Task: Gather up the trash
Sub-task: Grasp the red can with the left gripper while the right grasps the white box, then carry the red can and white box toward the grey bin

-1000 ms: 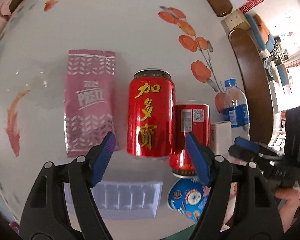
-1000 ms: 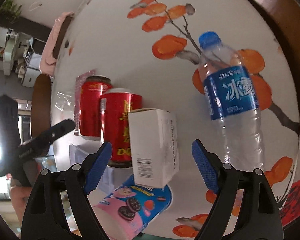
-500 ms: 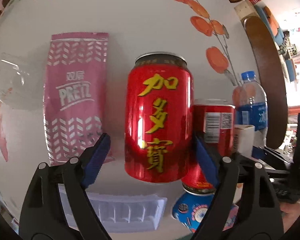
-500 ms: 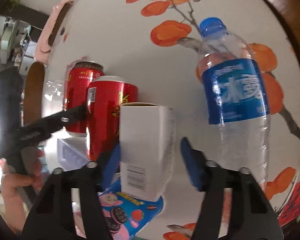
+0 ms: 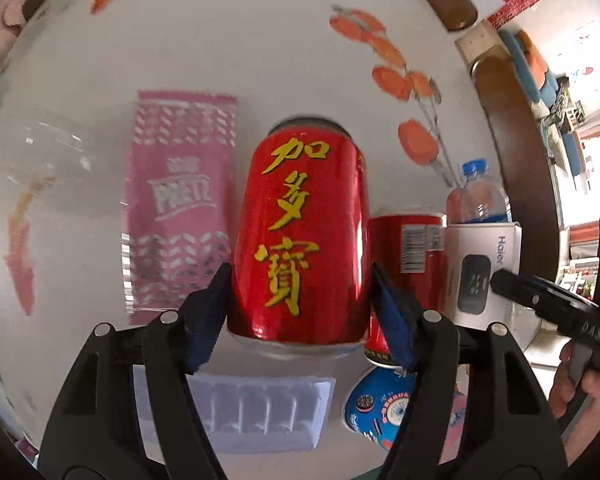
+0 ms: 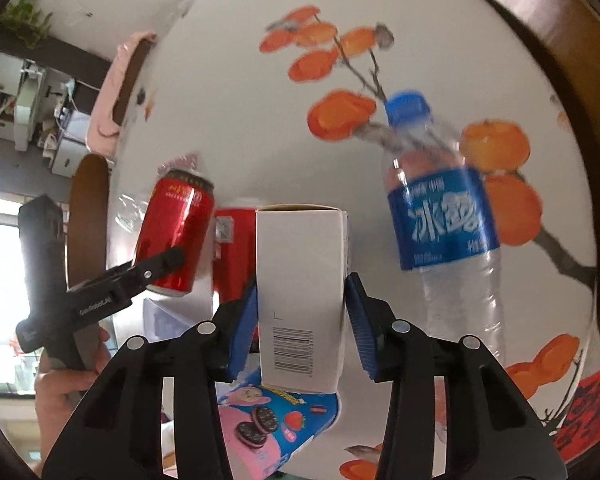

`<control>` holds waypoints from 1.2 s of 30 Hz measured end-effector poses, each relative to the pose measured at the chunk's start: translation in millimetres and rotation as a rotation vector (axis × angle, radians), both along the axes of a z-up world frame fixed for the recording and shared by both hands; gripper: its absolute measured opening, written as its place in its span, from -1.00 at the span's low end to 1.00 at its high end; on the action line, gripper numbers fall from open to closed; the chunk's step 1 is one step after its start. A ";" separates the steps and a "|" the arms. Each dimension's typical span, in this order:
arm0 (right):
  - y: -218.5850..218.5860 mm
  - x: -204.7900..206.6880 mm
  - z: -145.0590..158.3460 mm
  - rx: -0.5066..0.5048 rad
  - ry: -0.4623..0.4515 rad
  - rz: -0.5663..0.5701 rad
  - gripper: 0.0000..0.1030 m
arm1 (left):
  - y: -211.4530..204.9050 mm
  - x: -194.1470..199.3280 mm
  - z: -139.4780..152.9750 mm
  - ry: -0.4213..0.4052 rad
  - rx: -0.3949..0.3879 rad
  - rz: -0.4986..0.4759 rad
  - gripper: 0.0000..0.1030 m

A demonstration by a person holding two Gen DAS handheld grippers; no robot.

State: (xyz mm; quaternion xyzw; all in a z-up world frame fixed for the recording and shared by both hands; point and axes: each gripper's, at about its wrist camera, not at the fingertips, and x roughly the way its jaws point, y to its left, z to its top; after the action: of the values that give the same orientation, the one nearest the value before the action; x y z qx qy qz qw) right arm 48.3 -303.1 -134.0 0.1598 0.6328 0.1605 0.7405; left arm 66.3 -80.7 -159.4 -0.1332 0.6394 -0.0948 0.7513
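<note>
My left gripper point(image 5: 300, 312) is shut on a red drink can point(image 5: 300, 236) with yellow characters and holds it tilted off the table; it also shows in the right wrist view point(image 6: 176, 232). My right gripper point(image 6: 302, 320) is shut on a white carton box point(image 6: 302, 292), which also shows in the left wrist view point(image 5: 482, 272). A second red can point(image 5: 408, 248) stands between them. A water bottle point(image 6: 444, 220) with a blue label stands to the right of the box.
A pink Pretz packet point(image 5: 180, 208) lies flat on the white painted table point(image 5: 220, 40). A clear plastic tray point(image 5: 256, 412) and a blue Oreo cup point(image 6: 268, 428) lie near the front edge. Clear wrap point(image 5: 48, 156) lies left. Dark wooden chairs point(image 6: 540, 40) ring the table.
Both grippers moved forward and closed: the left onto the red can, now lifted and tilted, the right onto the white box, which was between open jaws a second ago.
</note>
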 end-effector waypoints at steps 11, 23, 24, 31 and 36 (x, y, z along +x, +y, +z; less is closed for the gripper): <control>89.7 11.3 64.6 0.082 -0.120 0.192 -0.15 | 90.7 -44.9 56.9 -0.120 -0.019 0.198 0.25; 325.8 -62.7 53.4 0.138 -0.045 0.684 -0.15 | 257.7 -216.6 69.7 -0.142 0.025 0.657 0.25; 344.7 -73.5 51.5 0.137 -0.038 0.726 -0.15 | 267.7 -233.0 68.7 -0.139 0.027 0.692 0.25; 484.2 -179.0 24.5 0.131 0.052 1.044 -0.15 | 335.2 -378.8 42.8 -0.070 0.036 1.003 0.25; 548.5 -258.4 -3.8 0.108 0.140 1.210 -0.15 | 360.6 -471.6 20.6 -0.021 0.018 1.192 0.25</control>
State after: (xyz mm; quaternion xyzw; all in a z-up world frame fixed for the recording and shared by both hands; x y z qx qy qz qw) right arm -210.1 245.4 -137.8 -0.1807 0.6494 0.5735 0.4656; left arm -405.3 279.9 -138.8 -0.4618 0.4476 0.3475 0.6824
